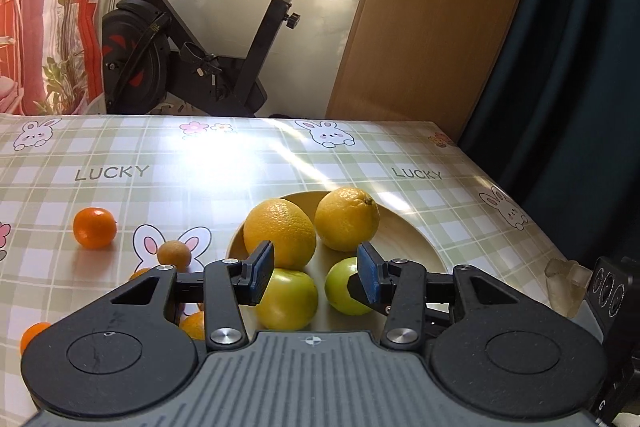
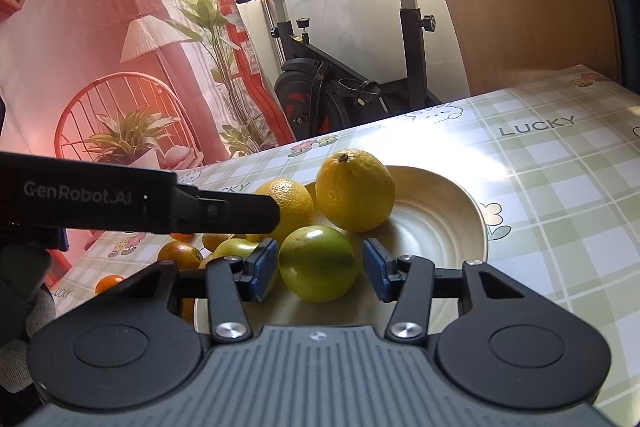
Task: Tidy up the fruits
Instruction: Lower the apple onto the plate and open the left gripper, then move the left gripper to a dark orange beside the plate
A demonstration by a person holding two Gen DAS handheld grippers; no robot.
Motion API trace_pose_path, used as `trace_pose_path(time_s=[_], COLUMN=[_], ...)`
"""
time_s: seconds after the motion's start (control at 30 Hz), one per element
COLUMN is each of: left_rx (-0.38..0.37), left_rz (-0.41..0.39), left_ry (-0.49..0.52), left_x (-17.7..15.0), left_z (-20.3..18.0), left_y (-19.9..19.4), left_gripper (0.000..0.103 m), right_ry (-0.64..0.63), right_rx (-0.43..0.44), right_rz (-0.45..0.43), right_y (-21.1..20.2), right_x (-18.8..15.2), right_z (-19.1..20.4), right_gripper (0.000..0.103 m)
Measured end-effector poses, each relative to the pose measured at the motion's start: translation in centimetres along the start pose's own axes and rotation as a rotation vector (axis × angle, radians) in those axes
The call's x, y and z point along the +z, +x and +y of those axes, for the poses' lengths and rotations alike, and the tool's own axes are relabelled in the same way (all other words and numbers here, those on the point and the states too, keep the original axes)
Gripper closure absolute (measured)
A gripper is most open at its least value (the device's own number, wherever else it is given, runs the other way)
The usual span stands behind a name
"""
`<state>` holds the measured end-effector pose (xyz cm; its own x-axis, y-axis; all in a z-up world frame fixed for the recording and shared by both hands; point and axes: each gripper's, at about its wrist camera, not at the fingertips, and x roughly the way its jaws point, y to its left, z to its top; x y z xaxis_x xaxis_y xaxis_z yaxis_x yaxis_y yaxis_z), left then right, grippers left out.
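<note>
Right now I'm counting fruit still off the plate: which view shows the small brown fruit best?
The left wrist view: the small brown fruit sits unobstructed on the tablecloth, left of the plate. In the right wrist view I cannot pick it out.

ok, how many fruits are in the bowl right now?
4. Two yellow citrus at the back, one left and one right; two green fruits in front, left and right. The grippers may hide others.

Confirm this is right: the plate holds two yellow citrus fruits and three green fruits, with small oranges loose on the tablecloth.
Wrong on one count: the plate holds two green fruits, not three, as the left wrist view shows. The two yellow citrus fruits and loose small oranges are right.
</note>
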<state>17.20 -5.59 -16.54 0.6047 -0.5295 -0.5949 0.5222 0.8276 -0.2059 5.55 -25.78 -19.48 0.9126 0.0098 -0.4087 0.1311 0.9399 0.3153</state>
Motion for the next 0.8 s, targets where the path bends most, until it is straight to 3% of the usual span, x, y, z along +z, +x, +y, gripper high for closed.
trace_pose_path(time_s=[0.4,0.57,0.8], left_rx=[0.147,0.160,0.161], left_rz=[-0.046,-0.083,-0.098], left_ry=[-0.130,-0.168,-0.208], left_x=[-0.4,-0.4,-1.3], left_z=[9.0,10.8,12.5], left_y=[-6.5,-8.3,-8.3], left_gripper=[0.055,0.055,0.055], right_ry=[0.021,-0.009,-0.089], right_rx=[-0.002,-0.023,0.023], right_rz=[-0.051,-0.047,-0.029], right_y=[-1.3,-1.5,-1.2], right_x=[0.0,-0.1,0.1], right_z=[-0.2,0.6,4.3], right_gripper=[0.049,0.049,0.049])
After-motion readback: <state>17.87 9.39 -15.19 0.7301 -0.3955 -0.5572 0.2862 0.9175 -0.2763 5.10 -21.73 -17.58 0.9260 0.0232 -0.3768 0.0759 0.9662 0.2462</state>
